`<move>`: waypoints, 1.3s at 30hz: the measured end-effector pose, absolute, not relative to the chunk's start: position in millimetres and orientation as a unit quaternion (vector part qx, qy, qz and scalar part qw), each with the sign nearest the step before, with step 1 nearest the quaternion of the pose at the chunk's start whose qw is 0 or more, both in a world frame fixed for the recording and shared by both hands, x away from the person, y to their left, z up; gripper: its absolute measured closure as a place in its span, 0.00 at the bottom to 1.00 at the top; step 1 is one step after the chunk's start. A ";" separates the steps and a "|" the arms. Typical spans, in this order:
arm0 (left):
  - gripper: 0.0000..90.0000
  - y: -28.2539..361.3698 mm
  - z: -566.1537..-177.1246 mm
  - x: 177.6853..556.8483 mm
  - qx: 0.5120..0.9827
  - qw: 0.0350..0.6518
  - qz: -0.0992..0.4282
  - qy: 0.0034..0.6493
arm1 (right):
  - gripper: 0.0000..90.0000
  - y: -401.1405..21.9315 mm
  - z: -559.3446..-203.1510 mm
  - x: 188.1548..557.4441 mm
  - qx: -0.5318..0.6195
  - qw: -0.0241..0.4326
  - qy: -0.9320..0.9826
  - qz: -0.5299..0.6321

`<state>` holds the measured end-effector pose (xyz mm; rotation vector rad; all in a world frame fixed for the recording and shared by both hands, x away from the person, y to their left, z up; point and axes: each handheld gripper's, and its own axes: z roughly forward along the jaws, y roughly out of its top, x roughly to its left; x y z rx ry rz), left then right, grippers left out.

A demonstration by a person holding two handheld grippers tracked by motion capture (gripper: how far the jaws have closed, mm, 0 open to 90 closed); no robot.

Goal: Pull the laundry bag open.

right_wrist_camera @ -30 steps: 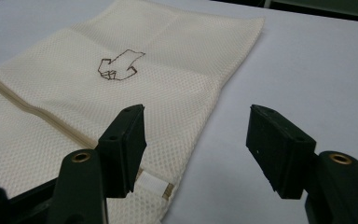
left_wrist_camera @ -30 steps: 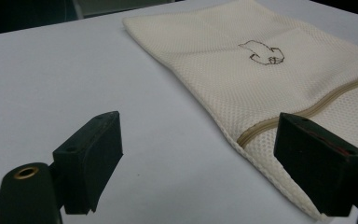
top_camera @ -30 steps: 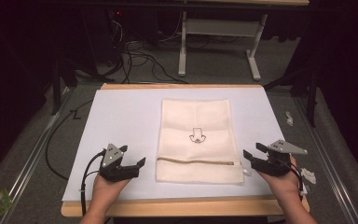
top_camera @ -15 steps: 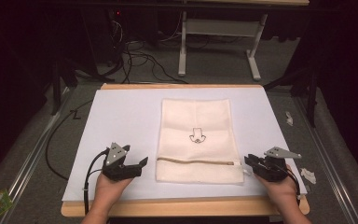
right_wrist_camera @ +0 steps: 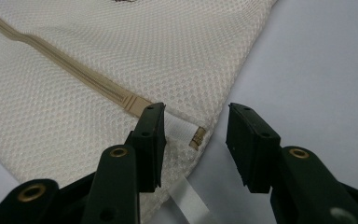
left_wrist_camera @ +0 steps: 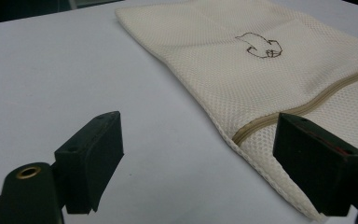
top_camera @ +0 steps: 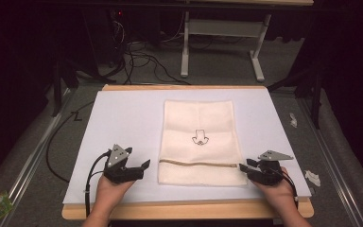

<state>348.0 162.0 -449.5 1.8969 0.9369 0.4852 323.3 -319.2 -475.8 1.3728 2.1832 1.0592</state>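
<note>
since a second before, the right claw (right_wrist_camera: 193, 142) had sunk to the mesh bag (top_camera: 199, 142)'s zipper pull (right_wrist_camera: 196, 138), jaws reopening partway astride it, unpinched; left claw (left_wrist_camera: 196, 163) waited wide beside.

A white mat (top_camera: 123, 123) covered a wooden table (top_camera: 179, 209) — beyond the table, tangled cables (top_camera: 137, 56) and a grey stand (top_camera: 222, 42) sat on the floor.
</note>
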 end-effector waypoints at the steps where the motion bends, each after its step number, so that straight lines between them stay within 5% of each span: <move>1: 0.19 162.1 -449.5 348.0 0.773 0.467 0.198 0.382 | 0.64 -318.4 -476.3 323.9 0.486 0.174 0.771 0.372; 12: 0.18 159.9 -451.1 349.0 0.775 0.464 0.193 0.384 | 0.74 -311.3 -479.4 321.1 0.474 0.185 0.783 0.358; 19: 0.19 159.3 -453.1 350.2 0.773 0.463 0.193 0.387 | 0.90 -309.1 -478.1 320.1 0.469 0.182 0.788 0.355; 39: 0.27 149.4 -450.6 345.0 0.771 0.481 0.175 0.378 | 0.93 -306.0 -453.4 310.9 0.440 0.205 0.779 0.397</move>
